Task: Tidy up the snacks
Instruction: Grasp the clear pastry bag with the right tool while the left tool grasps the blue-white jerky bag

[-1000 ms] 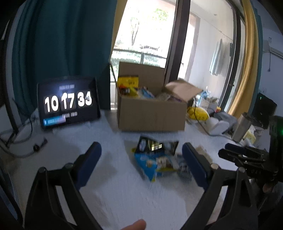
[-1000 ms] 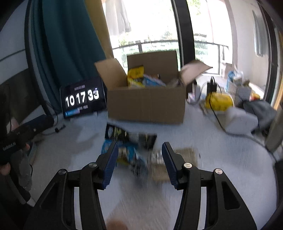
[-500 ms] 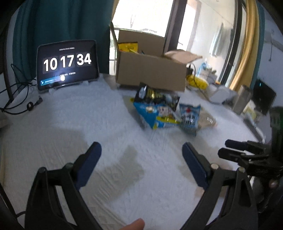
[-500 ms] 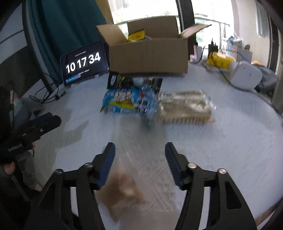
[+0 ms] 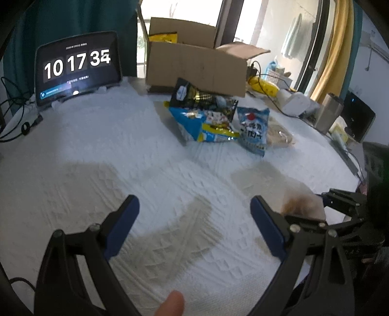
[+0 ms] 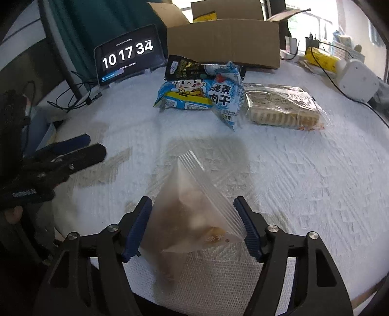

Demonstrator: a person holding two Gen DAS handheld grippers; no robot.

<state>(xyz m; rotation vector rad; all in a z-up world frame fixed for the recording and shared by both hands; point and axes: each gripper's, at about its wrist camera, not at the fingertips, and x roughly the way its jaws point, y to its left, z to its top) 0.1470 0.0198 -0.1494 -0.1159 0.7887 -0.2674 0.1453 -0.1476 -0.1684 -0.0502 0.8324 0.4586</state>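
A clear zip bag (image 6: pixel 194 214) sits between the right gripper (image 6: pixel 194 226) pads, near the front edge of the white table (image 6: pixel 304 182). Its ridged seal edge runs slantwise from upper left to lower right; the brown contents are blurred. The jaws have just been closing slightly around it, yet whether the pads press on the plastic cannot be told.

The left gripper (image 5: pixel 194 218) hovers over bare cloth, jaws wide, nothing between them. A fingertip (image 5: pixel 171 303) shows at the bottom edge of its view.

The right view shows the bag's shape; the left view gives only a brownish blur (image 5: pixel 301 206) at the right gripper's tips. The right view also shows the cracker tray (image 6: pixel 279 107) whole, which the left view mostly hides behind the blue packets (image 5: pixel 218 124).

The open box (image 6: pixel 222 41) at the back holds a yellow packet (image 6: pixel 203 16); other contents are out of sight. The packets lie just before it, a dark one (image 6: pixel 182 69) hindmost. A clock (image 6: pixel 128 54) stands to the left.
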